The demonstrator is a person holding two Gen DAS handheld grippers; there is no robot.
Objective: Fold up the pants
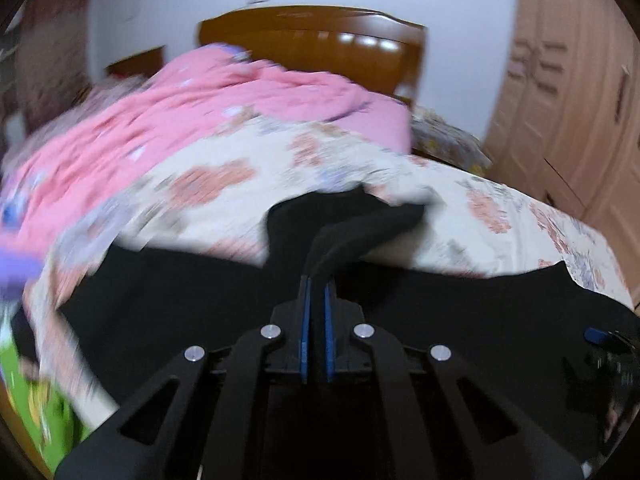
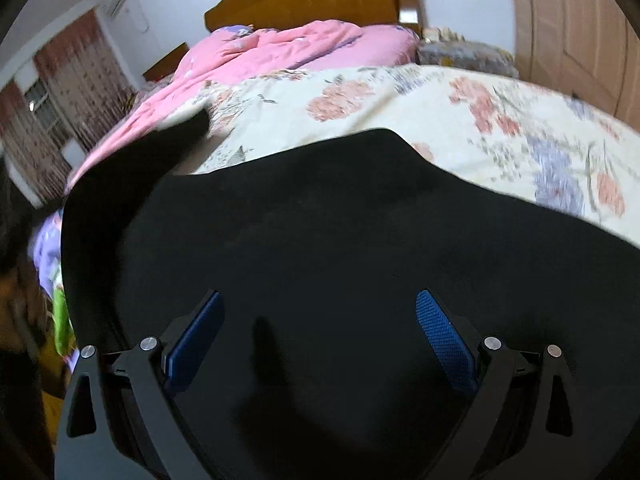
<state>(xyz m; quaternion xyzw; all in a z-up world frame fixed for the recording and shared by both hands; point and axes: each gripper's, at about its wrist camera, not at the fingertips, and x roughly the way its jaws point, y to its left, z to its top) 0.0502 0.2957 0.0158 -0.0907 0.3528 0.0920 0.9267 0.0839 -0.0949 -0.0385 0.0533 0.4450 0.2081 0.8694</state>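
Observation:
Black pants [image 1: 180,300] lie spread across the near part of a floral bedsheet [image 1: 224,196]. My left gripper [image 1: 316,292] is shut on a fold of the pants, and the pinched black cloth runs up and away from its blue pads [image 1: 306,320]. In the right wrist view the pants [image 2: 320,220] fill the lower half. There my right gripper [image 2: 320,296] stands open just above the cloth, with nothing pressed between its blue pads [image 2: 444,336]. A raised flap of the pants [image 2: 160,156] stands at the left.
A crumpled pink quilt [image 1: 192,112] covers the far left of the bed, before a wooden headboard [image 1: 312,36]. A light wooden wardrobe [image 2: 576,28] stands at the right. Curtains [image 2: 68,92] hang at the far left. Green and purple fabric [image 1: 36,420] lies at the bed's near-left edge.

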